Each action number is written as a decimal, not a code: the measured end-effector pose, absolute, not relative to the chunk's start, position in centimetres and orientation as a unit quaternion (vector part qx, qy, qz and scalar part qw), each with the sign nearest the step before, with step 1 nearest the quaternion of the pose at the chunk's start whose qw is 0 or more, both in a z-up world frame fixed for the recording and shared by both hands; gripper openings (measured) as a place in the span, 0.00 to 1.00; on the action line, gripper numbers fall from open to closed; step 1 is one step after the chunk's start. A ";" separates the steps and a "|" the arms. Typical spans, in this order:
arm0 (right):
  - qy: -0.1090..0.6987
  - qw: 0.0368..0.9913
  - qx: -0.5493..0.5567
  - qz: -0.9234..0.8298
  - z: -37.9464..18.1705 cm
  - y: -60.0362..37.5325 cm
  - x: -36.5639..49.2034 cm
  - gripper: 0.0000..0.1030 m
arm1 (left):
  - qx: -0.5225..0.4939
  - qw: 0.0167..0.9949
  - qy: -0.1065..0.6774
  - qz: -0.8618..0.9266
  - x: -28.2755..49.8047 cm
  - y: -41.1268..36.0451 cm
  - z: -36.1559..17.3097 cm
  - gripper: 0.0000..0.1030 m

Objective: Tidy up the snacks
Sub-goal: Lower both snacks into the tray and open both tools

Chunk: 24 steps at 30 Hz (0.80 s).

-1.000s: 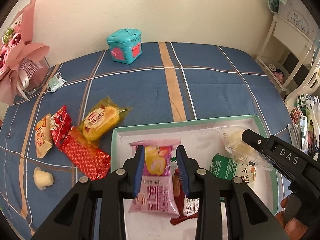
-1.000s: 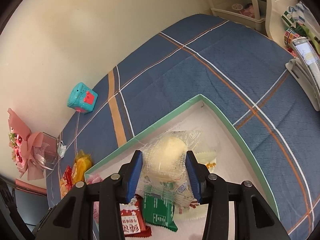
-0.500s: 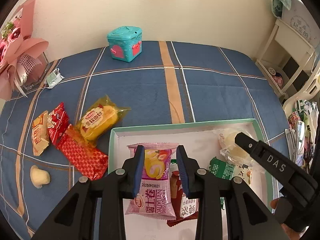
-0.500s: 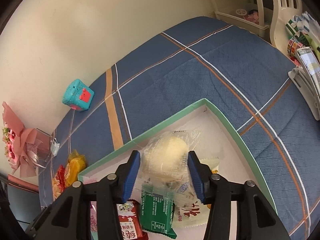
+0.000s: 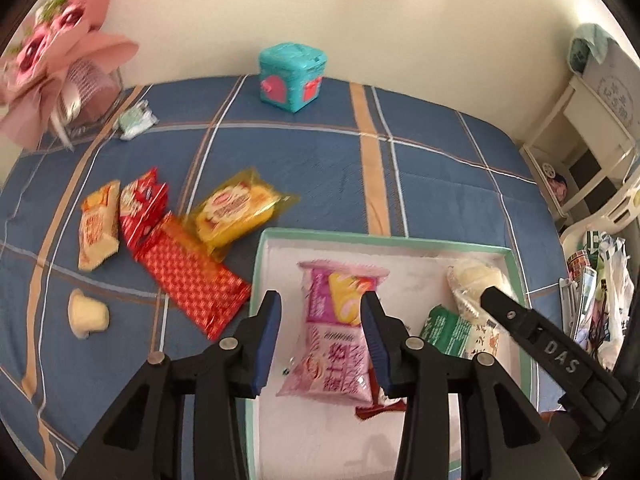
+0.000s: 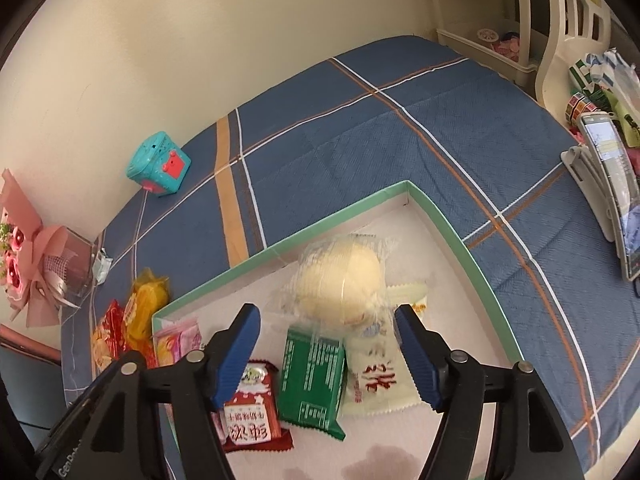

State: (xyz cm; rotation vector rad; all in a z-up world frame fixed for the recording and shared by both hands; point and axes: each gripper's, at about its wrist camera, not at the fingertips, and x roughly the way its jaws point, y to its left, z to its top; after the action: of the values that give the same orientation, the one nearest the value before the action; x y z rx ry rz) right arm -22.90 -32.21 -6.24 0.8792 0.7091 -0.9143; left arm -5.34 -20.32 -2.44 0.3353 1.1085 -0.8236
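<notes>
Left view: left gripper (image 5: 320, 316) jaws just parting off the pink glossy cake packet (image 5: 340, 332) lying centre-frame in the green-rimmed white tray (image 5: 400, 238), so lift clear; right view: right gripper (image 6: 326, 346) widening, releasing the clear-wrapped pale bun (image 6: 340, 280) mid-frame.

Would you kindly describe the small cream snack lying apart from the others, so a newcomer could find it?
Start at the green-rimmed tray on the blue plaid cloth. Left of it lies a cluster of packets; nearer the camera sits the cream snack, alone. Unlike those red and yellow wrappers, it is small, pale and unprinted.
</notes>
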 end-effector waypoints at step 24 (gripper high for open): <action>0.355 0.763 0.359 -0.404 -6.9 -28.9 -22.3 1.00 | 0.149 0.772 0.533 -0.312 -3.5 -14.3 -3.8 0.79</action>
State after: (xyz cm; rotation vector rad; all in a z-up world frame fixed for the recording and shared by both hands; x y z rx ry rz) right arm -22.28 -28.86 -6.89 0.7799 0.7716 -0.8795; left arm -3.49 -14.26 -3.80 0.3220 1.1560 -0.6753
